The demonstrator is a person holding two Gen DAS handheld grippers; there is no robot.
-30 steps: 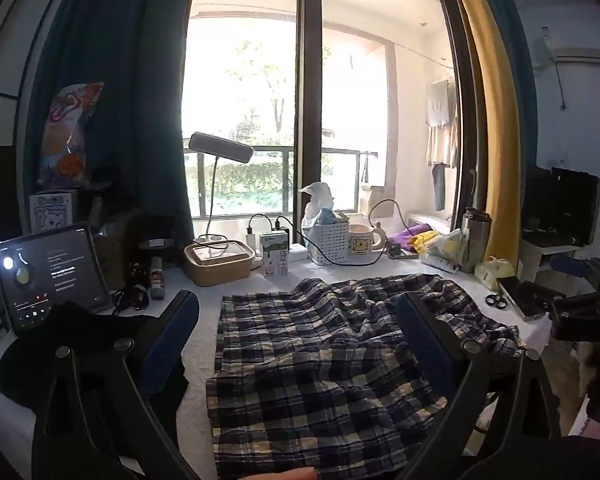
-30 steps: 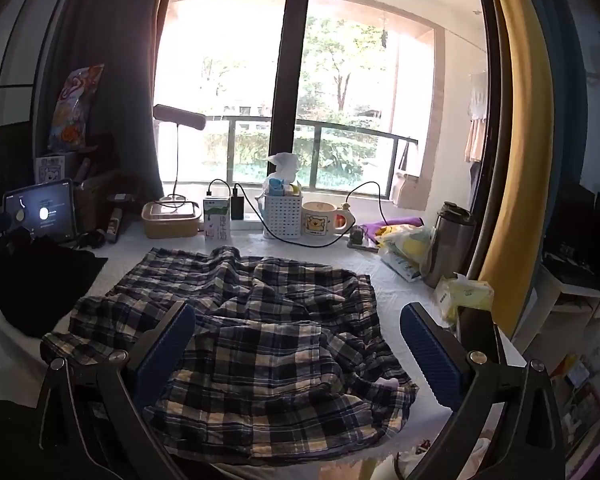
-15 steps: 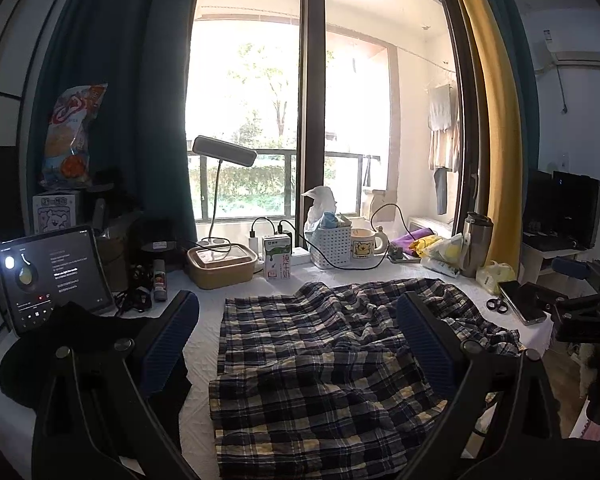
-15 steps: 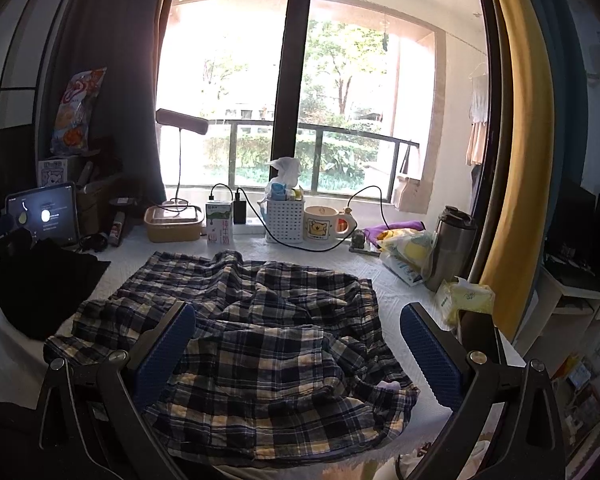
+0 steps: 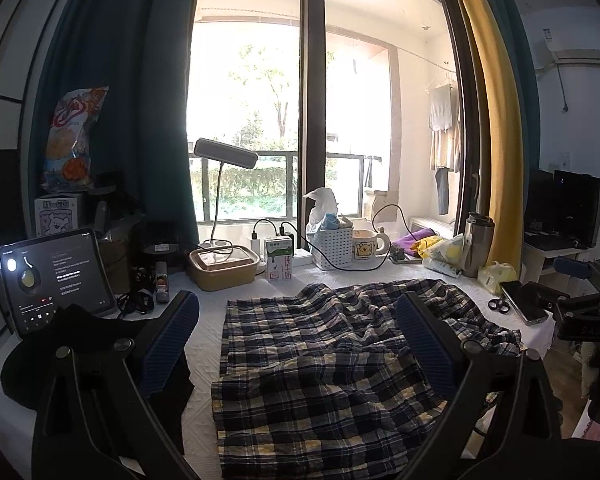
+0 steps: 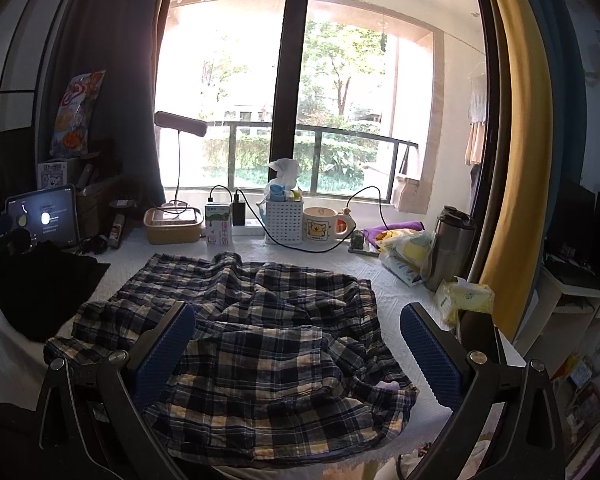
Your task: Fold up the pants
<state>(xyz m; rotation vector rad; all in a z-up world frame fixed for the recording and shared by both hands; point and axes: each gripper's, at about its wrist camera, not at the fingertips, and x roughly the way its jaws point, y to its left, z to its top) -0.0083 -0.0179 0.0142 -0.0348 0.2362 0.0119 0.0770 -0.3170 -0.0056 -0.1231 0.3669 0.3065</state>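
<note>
My left gripper and right gripper both stand wide, holding nothing, above the crumpled plaid pants. Left of the pants is bare white tablecloth; their near edge reaches the table's edge.

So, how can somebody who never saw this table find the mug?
Look along the window sill behind the plaid pants. Right of the white perforated basket stands the mug, cream-coloured, with a cartoon bear on its front, the only cup there.
</note>
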